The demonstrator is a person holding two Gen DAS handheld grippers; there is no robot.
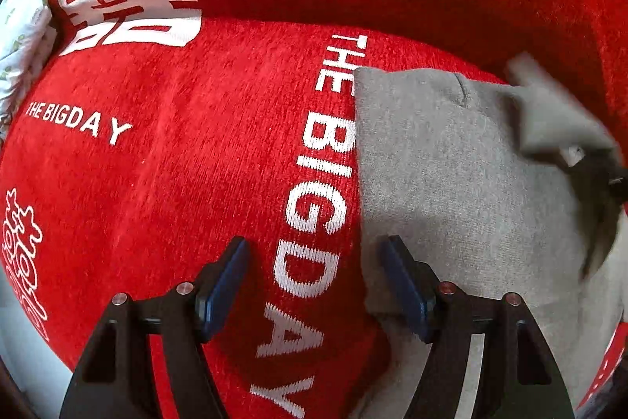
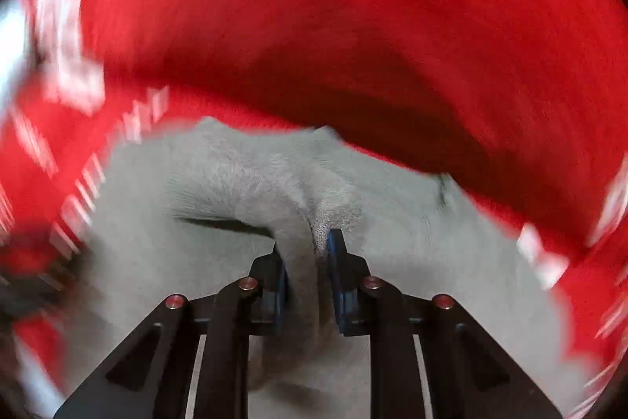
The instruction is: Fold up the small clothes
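So the grey garment (image 1: pixel 451 183) lies on a red cover (image 1: pixel 176 183) with white lettering, "THE BIG DAY" running down it just beside the garment's left edge. The surface under the cover looks soft and cushioned, with a raised red back behind it, so it's more like a sofa than a worktop, though I can't tell for sure.

The left tongs (image 1: pixel 314 254) are spread wide, nothing between them. One blue pad (image 1: pixel 404 285) sits over the garment's near left edge, the other over the red cover, and the white lettering runs through the gap. Can't tell if they touch the fabric.

The right tongs (image 2: pixel 304 246) are pressed nearly together and pinching a ridge of the grey garment (image 2: pixel 392 262), the cloth bunched up in a fold between the blue pads (image 2: pixel 337 254). That view is heavily blurred around the edges. In the left view the far right part of the garment is lifted and blurry too, with the right tongs (image 1: pixel 600 175) only dimly seen there.

At the far left there's a pale patterned pillow-like thing (image 1: pixel 23 26), next to a big white character printed on the cover.
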